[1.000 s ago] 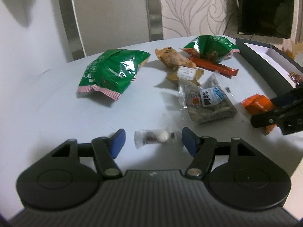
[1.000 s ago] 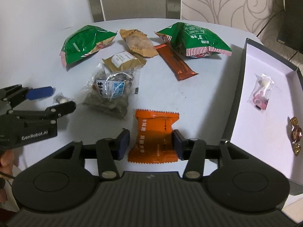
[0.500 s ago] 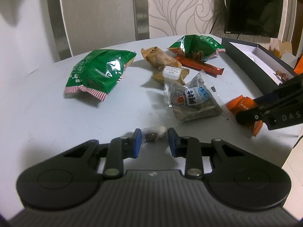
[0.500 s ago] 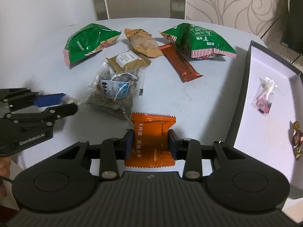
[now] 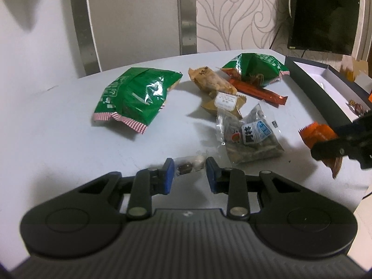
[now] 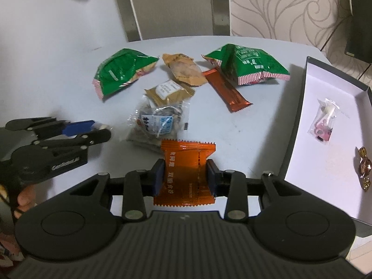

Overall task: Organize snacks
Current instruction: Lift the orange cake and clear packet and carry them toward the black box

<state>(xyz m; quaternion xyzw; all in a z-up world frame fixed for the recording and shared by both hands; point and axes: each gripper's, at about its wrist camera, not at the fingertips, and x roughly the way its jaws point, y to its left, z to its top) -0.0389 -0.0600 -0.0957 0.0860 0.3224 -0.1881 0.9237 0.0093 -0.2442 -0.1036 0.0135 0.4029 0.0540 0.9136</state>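
The worktop [image 6: 267, 125] is pale grey-white. Two bags [image 6: 121, 72] are green with red-and-white striped ends, one wrapper [image 6: 188, 172] bright orange, a bar [image 6: 226, 89] rust-orange. The box [image 6: 293, 125] is dark outside, white inside. The far wallpaper [image 6: 279, 7] shows beige swirls.

A rounded white tabletop [image 5: 58, 125] is set against a plain white wall [image 6: 46, 18], on which soft grey shadows are cast near the upper left. Behind the table's far edge a pale panel framed by two grey metallic vertical strips [image 5: 187, 16] is seen, and to its right the wall is covered with beige wallpaper patterned in swirling lines [image 5: 239, 11]. A flat black rectangular screen [image 5: 323, 16] is mounted at the far right, with a thin cable hanging beside it.
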